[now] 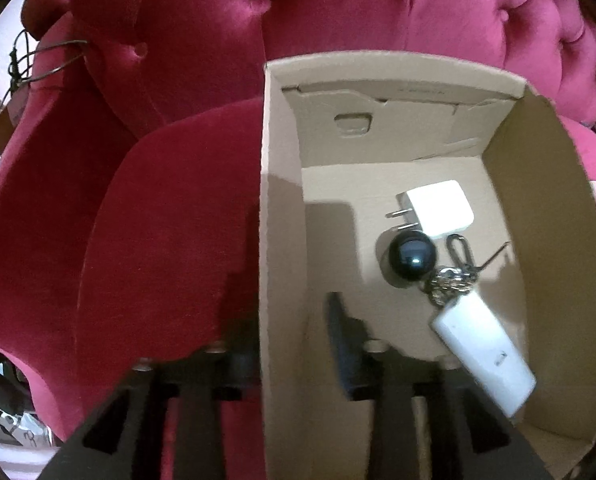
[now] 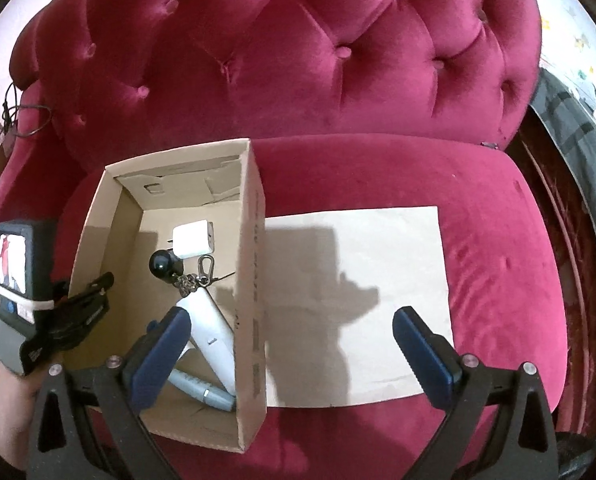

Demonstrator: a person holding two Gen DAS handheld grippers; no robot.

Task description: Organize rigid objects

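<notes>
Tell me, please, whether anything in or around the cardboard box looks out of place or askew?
Nothing is spilled or damaged. The white remote lies slanted against the cardboard box wall, over a grey pen-like item, and the keychain is tangled beside the black ball and white charger.

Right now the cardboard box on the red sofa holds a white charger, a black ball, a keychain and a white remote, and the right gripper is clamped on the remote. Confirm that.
One thing is wrong: the right gripper is open and holds nothing, as the right wrist view shows. The cardboard box on the red sofa does hold the white charger, black ball, keychain and white remote.
</notes>
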